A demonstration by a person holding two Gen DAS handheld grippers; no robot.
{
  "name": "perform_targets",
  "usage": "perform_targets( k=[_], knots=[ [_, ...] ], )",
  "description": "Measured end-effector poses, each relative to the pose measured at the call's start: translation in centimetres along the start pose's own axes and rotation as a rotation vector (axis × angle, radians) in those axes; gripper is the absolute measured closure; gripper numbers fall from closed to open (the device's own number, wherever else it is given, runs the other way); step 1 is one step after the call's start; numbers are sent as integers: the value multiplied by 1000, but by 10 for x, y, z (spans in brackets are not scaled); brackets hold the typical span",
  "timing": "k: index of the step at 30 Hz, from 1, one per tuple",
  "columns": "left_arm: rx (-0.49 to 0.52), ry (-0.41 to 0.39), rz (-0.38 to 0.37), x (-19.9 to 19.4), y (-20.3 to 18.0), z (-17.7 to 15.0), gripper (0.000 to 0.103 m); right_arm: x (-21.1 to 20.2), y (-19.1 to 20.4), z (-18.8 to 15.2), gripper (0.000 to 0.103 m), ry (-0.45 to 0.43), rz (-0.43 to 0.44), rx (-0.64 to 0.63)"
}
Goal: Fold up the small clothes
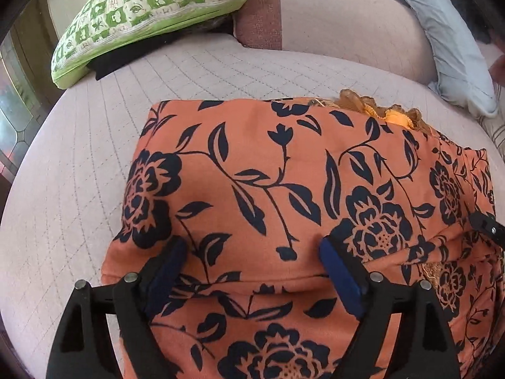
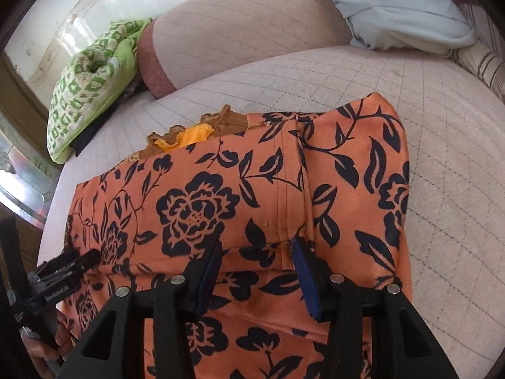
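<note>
The orange floral garment (image 1: 258,189) lies on the quilted sofa seat (image 1: 94,170), already doubled over: an upper layer ends in a fold edge across the near side, with more of the same cloth below it. An orange lace trim (image 1: 391,115) protrudes at the far edge.

The left gripper (image 1: 252,254) stands wide, both blue pads (image 1: 339,265) resting just over the cloth near the fold edge with nothing pinched between them. This posture suggests a release after laying the layer down.

The right gripper (image 2: 257,265) stands at a narrower gap, astride the stitched seam (image 2: 285,195) at the fold edge. Whether its pads press on the cloth cannot be told; the seam appears to sit between them without being lifted.

Both tools point steeply down at the same edge, which keeps the fold flat and aligned.

No containers are in view. A green patterned cushion (image 1: 148,15) and a pale blue pillow (image 2: 388,6) lie well apart from the garment.
</note>
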State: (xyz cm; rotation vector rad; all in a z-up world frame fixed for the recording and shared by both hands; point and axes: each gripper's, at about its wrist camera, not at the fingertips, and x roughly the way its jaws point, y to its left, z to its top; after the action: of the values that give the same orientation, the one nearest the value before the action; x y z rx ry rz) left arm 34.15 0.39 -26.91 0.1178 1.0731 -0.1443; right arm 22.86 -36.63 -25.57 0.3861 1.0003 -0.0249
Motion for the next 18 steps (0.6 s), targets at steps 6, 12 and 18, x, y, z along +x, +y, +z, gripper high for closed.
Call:
perform_targets(
  k=[6,12,18],
  knots=[
    [-69,-44,0,-63,28,-32,16,-57,-45,-18,51,-38,146,114],
    [-124,-59,73,-127,99,-92,16,-134,-109,-62,36,-172,192,249],
    [-177,6,67,-161,144,-164,16,-180,-140,-128,36,-92,219,299]
  ],
)
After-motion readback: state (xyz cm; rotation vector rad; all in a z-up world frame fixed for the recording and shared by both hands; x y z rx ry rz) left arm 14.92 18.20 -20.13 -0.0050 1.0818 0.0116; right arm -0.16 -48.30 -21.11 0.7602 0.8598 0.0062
